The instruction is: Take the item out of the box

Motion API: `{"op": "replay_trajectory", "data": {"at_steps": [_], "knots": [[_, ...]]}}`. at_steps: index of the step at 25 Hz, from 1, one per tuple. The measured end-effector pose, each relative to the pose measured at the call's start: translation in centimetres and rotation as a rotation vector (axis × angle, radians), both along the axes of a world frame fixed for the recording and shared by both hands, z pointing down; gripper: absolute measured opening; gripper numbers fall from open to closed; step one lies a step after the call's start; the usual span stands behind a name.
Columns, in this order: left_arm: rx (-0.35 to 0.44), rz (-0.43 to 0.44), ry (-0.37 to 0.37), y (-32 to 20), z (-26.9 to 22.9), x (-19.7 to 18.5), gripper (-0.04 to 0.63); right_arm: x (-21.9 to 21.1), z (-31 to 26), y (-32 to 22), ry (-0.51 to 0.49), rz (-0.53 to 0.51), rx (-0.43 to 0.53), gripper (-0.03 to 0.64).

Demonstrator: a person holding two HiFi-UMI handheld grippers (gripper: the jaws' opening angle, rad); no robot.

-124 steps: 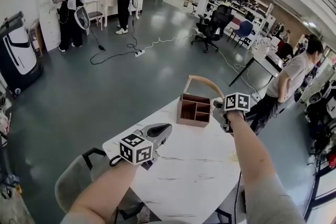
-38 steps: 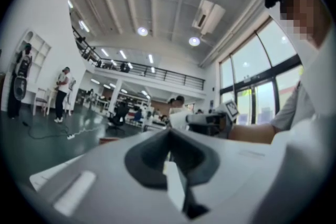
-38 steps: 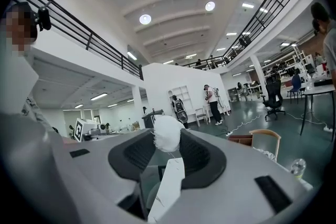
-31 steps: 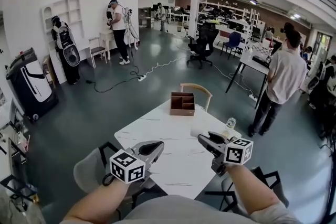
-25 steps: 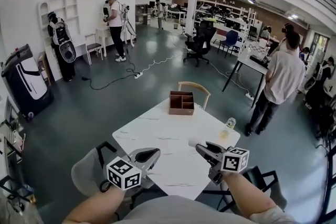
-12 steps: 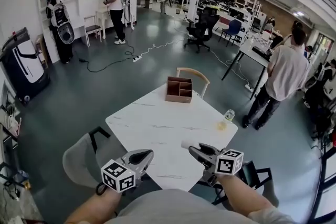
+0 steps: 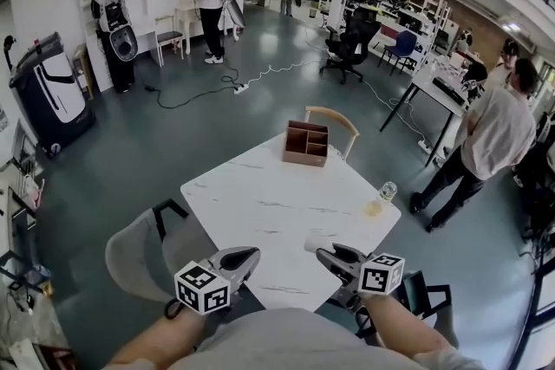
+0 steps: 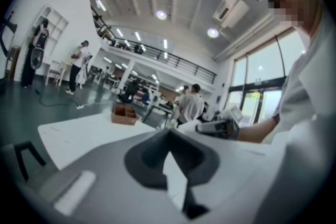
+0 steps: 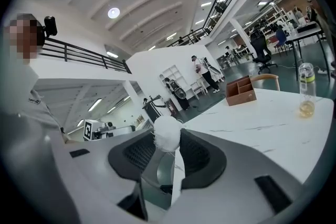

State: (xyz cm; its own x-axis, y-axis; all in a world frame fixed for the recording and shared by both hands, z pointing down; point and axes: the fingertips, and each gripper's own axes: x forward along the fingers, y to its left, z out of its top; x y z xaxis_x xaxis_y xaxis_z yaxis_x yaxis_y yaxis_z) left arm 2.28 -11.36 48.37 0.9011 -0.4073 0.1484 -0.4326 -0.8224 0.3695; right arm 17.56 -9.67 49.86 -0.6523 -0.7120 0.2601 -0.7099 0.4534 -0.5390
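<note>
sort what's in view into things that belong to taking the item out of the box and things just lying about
Job: brown wooden divided box; white fluffy item, gripped in the right tongs; white marble table.
Lying about: clear plastic bottle of yellowish liquid; wooden-backed chair; grey chair; shut, empty left tongs.

The white tabletop (image 7: 269, 204) in front of me, streaked with faint grey veins, stood on a dark grey-green floor (image 7: 156, 143) and carried two things. A brown wooden box (image 7: 306, 143), open at the top and split into several compartments, sat at the far edge; I could not tell what, if anything, was inside it. A clear bottle (image 7: 382, 197) stood upright near the right-hand corner, well apart from the box, with a little yellowish liquid at its bottom. Both rested flat on the tabletop.
</note>
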Motion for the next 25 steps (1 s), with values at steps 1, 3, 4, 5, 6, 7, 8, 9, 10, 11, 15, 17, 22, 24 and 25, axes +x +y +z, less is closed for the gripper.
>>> {"op": "replay_trajectory", "data": {"at_steps": [1,3,4,5,6,7,8,9,10,11,15,17,22,24,25], "knots": [[0.000,0.001,0.001,-0.1,0.0,0.2,-0.003,0.1,0.1,-0.1,0.007,-0.005,0.000,0.143],[0.008,0.006,0.001,-0.4,-0.3,0.7,-0.003,0.3,0.0,-0.3,0.019,-0.012,0.005,0.143],[0.012,0.010,0.000,-0.6,-0.5,0.9,-0.003,0.4,-0.1,-0.4,0.021,-0.014,0.010,0.144],[0.016,0.012,0.000,-0.7,-0.6,1.1,-0.003,0.5,-0.2,-0.5,0.022,-0.015,0.014,0.144],[0.018,0.014,0.001,-0.8,-0.6,1.3,-0.003,0.6,-0.3,-0.5,0.022,-0.016,0.020,0.144],[0.019,0.015,0.001,-0.9,-0.6,1.4,-0.003,0.7,-0.3,-0.5,0.023,-0.017,0.025,0.143],[0.020,0.016,0.002,-1.0,-0.6,1.5,-0.003,0.8,-0.3,-0.5,0.026,-0.018,0.030,0.144],[0.021,0.017,0.002,-1.0,-0.5,1.6,-0.003,0.9,-0.3,-0.6,0.029,-0.018,0.033,0.144],[0.021,0.018,0.002,-1.1,-0.5,1.6,-0.003,1.0,-0.3,-0.6,0.032,-0.018,0.034,0.144],[0.021,0.018,0.002,-1.2,-0.6,1.6,-0.003,1.0,-0.3,-0.7,0.035,-0.018,0.035,0.144],[0.017,0.019,0.002,-1.3,-0.7,1.4,-0.003,0.7,-0.4,-0.8,0.039,-0.018,0.033,0.144],[0.015,0.019,0.002,-1.4,-0.6,1.4,-0.003,0.7,-0.4,-1.0,0.039,-0.020,0.033,0.144],[0.012,0.019,0.003,-1.5,-0.7,1.2,-0.002,0.5,-0.5,-1.1,0.040,-0.024,0.031,0.144],[0.010,0.018,0.003,-1.6,-0.7,1.2,-0.003,0.5,-0.5,-1.2,0.041,-0.025,0.031,0.144],[0.010,0.018,0.004,-1.7,-0.7,1.3,-0.003,0.6,-0.5,-1.3,0.041,-0.025,0.030,0.144]]}}
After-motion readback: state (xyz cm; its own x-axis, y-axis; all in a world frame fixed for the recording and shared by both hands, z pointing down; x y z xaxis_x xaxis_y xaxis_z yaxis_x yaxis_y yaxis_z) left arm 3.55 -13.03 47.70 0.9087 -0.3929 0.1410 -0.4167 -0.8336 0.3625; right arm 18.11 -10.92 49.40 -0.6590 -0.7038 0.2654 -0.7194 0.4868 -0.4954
